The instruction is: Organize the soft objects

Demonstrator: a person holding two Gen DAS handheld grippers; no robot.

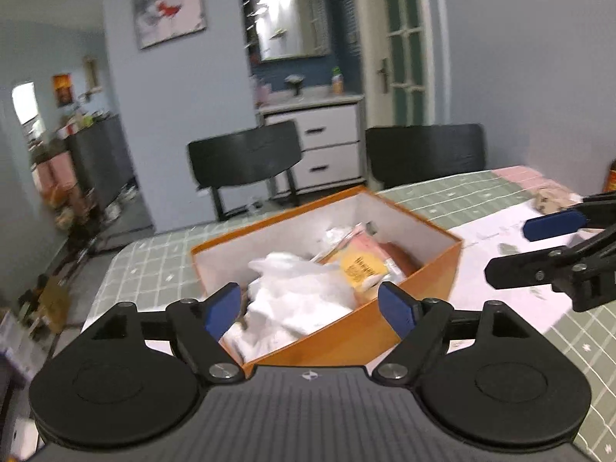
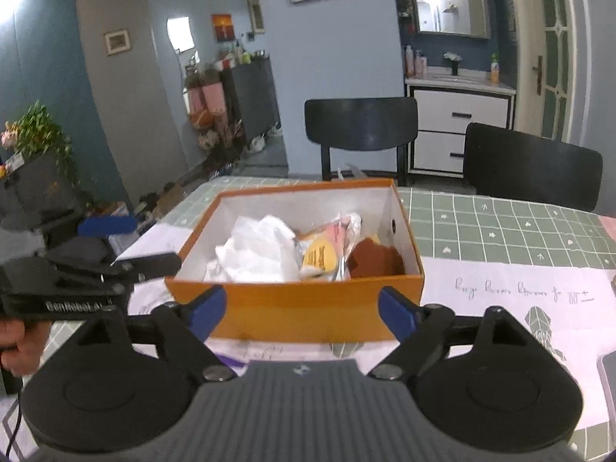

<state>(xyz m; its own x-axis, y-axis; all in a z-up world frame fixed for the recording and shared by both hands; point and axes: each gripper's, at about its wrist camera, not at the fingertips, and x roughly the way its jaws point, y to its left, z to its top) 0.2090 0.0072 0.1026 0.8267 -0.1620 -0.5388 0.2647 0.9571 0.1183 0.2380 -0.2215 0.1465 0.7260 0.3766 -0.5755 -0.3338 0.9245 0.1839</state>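
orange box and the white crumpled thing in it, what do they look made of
Orange box: probably cardboard, with a matte orange outside, a pale grey lining and thin, straight, stiff walls. White crumpled thing: probably a thin plastic bag or soft wrapping; it lies in loose, slightly glossy folds, but blur leaves that open.

Orange box [image 2: 308,308], lid off, white inside, sits on bench w/ green checked cloth [image 2: 500,223]. Inside: crumpled white plastic bag [image 2: 254,250] at left, yellow-labelled packet [image 2: 319,256] mid, clear crinkly wrapper [image 2: 346,227] behind it, brown soft item [image 2: 375,260] in right corner. All lie loose, touching.
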